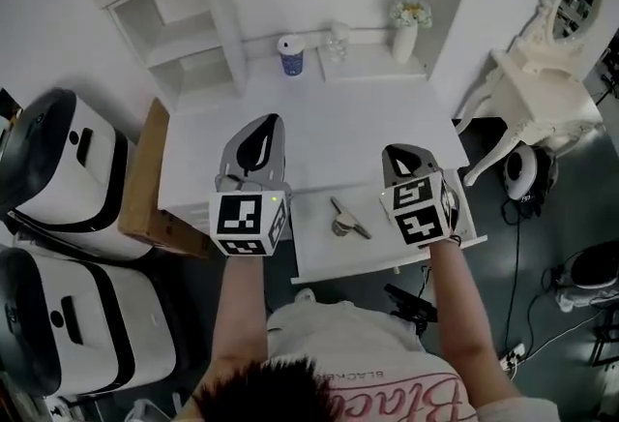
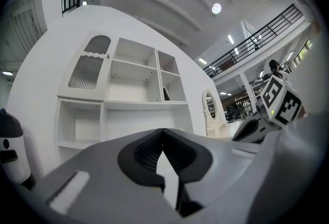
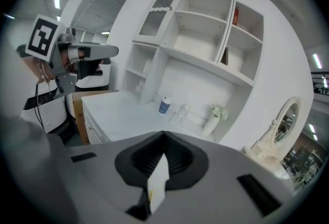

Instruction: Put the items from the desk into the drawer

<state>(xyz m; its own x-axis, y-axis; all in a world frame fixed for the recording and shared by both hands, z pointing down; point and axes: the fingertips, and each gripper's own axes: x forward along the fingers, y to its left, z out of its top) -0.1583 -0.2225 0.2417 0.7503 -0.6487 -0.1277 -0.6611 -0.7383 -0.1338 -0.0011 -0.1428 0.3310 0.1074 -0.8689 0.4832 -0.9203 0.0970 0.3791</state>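
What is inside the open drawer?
One small metal item lies in the drawer, left of centre. The right gripper covers the drawer's right end, so anything beneath it cannot be seen.

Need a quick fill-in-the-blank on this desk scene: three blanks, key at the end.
1. The metal item lies in the open ____.
2. The flowers at the back of the desk stand in a white ____.
3. The cup with the white lid has a ____ body.
Missing words: drawer; vase; blue.
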